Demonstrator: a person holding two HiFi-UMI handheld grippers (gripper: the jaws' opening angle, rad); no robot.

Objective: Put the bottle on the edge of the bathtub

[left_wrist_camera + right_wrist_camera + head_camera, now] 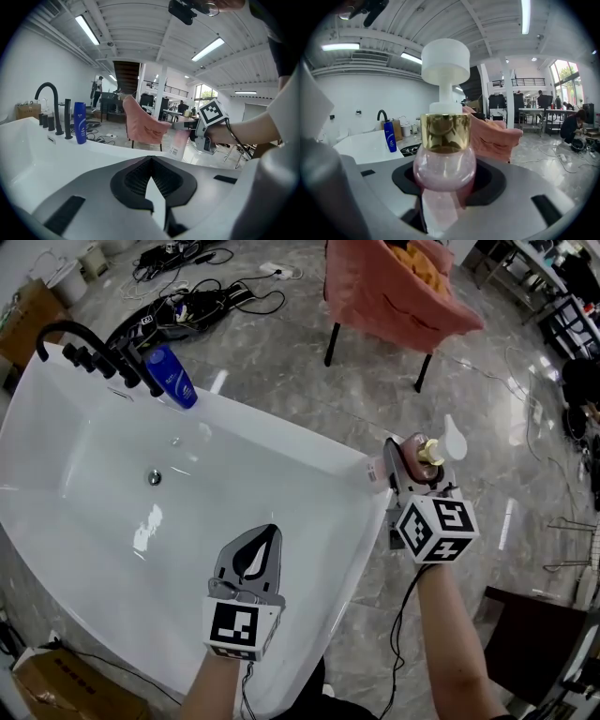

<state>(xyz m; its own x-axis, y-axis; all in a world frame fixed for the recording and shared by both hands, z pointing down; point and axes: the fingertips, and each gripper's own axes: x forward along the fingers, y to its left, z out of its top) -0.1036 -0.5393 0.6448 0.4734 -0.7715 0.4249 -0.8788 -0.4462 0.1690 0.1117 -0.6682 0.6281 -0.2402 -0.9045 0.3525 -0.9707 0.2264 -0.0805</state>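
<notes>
One pink pump bottle (444,159), gold collar, white head: clamped upright in right tongs (412,474) beside white bathtub rim (309,442) for placing; left tongs (258,554) together, empty.

Bottle (444,161): translucent pink, round body, gold collar, white pump head.
Pose: upright, clamped between the right gripper's (416,471) jaws.
Place: just beside the white bathtub's (281,430) corner rim.

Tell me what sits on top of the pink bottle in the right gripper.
A gold collar topped by a white pump head. The collar covers the neck of the bottle.
</notes>
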